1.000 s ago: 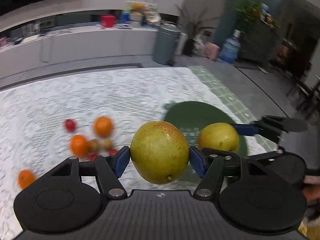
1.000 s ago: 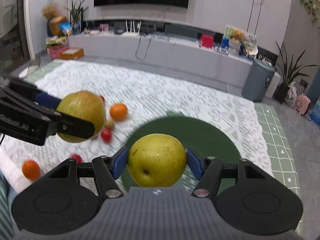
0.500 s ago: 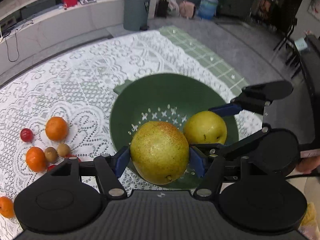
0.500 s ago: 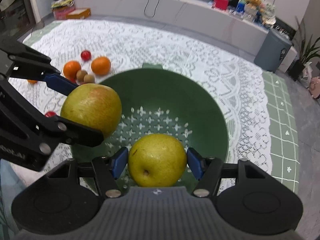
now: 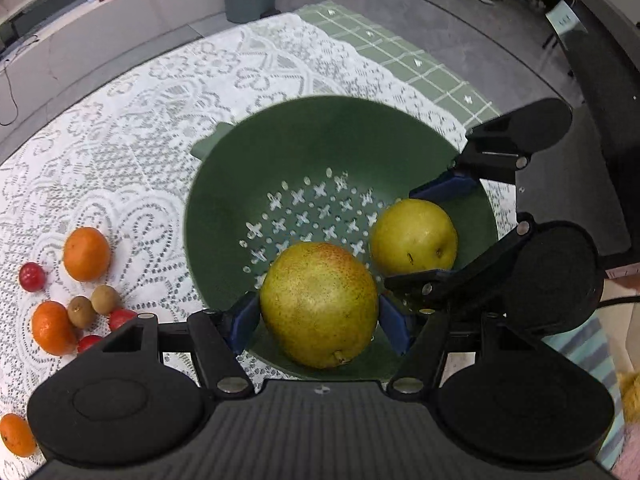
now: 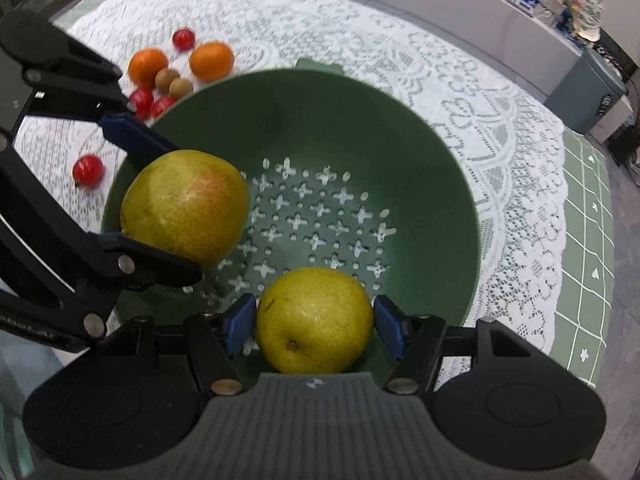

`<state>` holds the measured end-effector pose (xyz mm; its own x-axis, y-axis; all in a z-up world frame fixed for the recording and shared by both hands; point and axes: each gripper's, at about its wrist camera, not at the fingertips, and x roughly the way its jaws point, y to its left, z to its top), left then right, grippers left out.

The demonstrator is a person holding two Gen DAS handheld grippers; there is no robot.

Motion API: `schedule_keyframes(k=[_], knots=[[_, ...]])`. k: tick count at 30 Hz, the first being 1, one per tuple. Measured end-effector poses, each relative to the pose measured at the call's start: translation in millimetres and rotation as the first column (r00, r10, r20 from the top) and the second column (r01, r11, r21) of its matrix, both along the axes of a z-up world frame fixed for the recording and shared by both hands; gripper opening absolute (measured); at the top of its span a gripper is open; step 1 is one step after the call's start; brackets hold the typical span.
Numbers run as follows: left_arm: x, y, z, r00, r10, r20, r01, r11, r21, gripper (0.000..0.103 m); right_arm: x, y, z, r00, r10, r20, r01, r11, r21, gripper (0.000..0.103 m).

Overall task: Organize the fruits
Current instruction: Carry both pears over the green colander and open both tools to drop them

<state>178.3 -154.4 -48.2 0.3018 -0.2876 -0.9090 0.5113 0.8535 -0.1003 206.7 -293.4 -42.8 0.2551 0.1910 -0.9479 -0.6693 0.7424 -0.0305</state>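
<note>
Both my jaws are clamping pears point(image 5: 320, 304) point(image 6: 316, 320) over the green colander point(image 6: 320, 112); I am advising lowering before opening, keeping them apart.

A blushed pear point(image 5: 319, 303) is clamped in the left claw point(image 5: 319, 320) over the near rim of a green colander point(image 5: 320, 136); beside it a yellow pear point(image 5: 414, 237) is gripped by the right claw point(image 5: 430, 232). Oranges point(image 5: 86, 254) lie on the lace cloth point(image 5: 132, 128) at the left
</note>
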Motion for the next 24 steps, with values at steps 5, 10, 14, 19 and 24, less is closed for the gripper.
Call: schedule_keyframes(k=[5,10,14,19,24], knots=[[5.9,-3.1,-1.7,1.000,-0.007,-0.013,0.007,1.000,0.002,0.074,6.4,-1.7,-1.4,1.000,0.015,-0.020,-0.015,1.000,-0.002,0.062],[13.4,-4.0,-6.1,0.999,-0.007,-0.043,0.007,1.000,0.003,0.074,7.8,-0.9,-1.5,0.999,0.035,-0.033,-0.035,0.999,-0.010,0.062],[13.6,-4.4,-7.9,1.000,-0.014,-0.028,0.014,1.000,0.014,0.074,7.9,-0.4,-0.8,0.999,0.038,-0.038,-0.038,0.999,-0.017,0.062],[12.7,-3.1,-9.2,0.999,-0.028,-0.023,0.029,0.999,0.028,0.074,9.5,2.0,-1.1,0.997,0.054,-0.054,-0.056,0.998,-0.029,0.063],[11.7,-3.8,-8.6,0.999,-0.043,-0.021,0.044,0.998,0.050,0.074,11.0,2.2,0.3,0.996,0.066,-0.066,-0.069,0.997,-0.041,0.063]])
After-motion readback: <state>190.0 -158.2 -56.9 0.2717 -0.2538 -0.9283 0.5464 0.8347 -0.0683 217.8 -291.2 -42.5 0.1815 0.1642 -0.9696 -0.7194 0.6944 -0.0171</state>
